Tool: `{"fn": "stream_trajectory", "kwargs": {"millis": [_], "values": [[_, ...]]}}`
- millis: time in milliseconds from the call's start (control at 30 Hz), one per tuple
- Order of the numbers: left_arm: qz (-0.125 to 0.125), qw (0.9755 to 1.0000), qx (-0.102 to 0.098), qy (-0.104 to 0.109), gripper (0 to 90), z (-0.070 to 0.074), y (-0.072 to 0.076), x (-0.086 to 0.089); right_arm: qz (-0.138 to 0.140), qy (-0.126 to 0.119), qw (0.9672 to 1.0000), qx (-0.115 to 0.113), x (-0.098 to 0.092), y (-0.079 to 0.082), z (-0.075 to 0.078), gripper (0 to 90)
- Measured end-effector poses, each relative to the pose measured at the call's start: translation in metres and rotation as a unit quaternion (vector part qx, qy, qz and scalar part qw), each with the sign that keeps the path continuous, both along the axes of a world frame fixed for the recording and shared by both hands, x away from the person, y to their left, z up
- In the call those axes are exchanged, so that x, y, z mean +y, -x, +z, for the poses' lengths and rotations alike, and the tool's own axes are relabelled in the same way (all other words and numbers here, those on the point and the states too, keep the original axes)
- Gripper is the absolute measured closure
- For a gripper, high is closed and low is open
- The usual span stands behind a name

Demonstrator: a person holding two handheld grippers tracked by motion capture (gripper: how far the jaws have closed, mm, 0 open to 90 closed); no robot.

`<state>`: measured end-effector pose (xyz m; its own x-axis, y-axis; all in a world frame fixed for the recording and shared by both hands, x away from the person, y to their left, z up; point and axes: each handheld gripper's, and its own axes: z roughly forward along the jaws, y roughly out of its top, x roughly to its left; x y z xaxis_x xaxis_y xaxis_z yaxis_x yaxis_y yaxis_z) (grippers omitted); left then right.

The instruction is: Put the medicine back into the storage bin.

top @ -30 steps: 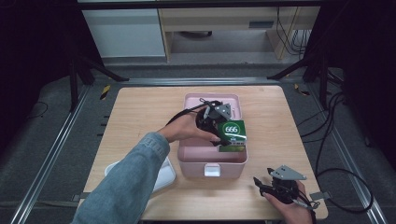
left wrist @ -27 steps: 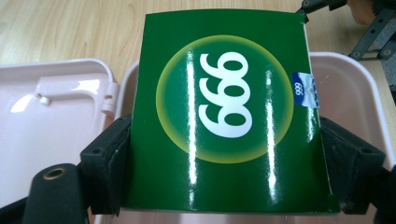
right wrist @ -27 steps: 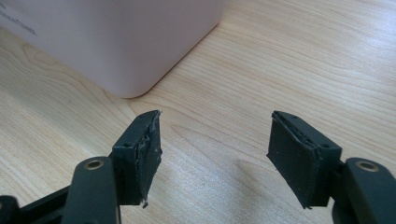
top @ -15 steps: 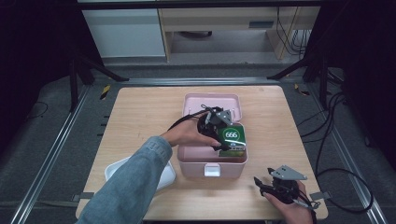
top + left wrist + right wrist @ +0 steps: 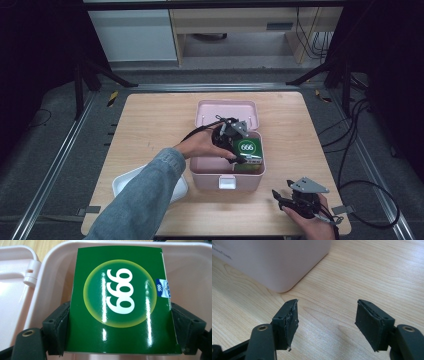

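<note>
A green box [image 5: 247, 152] printed with white digits in a pale circle is held inside the open pink case [image 5: 227, 181] at the table's middle. My left gripper [image 5: 244, 159] is shut on it: in the left gripper view both black jaws press the two sides of the green box [image 5: 120, 302], with the pink case [image 5: 192, 270] floor behind it. My right gripper [image 5: 278, 199] rests on the table near the front right corner, open, with bare wood between its fingers. In the right gripper view my right gripper [image 5: 326, 323] faces the case's rounded corner [image 5: 279, 267].
The case's lid [image 5: 226, 111] lies flat open behind it. A white tray [image 5: 125, 182] sits at the front left, partly under the person's grey sleeve [image 5: 145, 200]. Cables [image 5: 360, 145] trail off the table's right side.
The left gripper has lowered the green box deeper into the pink case and toward its front right. The right gripper has stayed where it was.
</note>
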<state>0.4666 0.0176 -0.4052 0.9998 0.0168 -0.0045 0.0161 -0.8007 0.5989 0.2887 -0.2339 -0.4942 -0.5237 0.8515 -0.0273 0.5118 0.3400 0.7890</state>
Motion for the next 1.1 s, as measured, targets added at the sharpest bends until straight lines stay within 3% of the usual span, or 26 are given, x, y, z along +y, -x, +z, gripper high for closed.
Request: {"fn": "stream_trajectory", "kwargs": {"millis": [1100], "values": [[-0.016,0.9989,0.006,-0.044,15.9,-0.027,0.003,-0.01,0.003,-0.001,1.0,0.003,0.002,0.0,-0.002,34.5]]}}
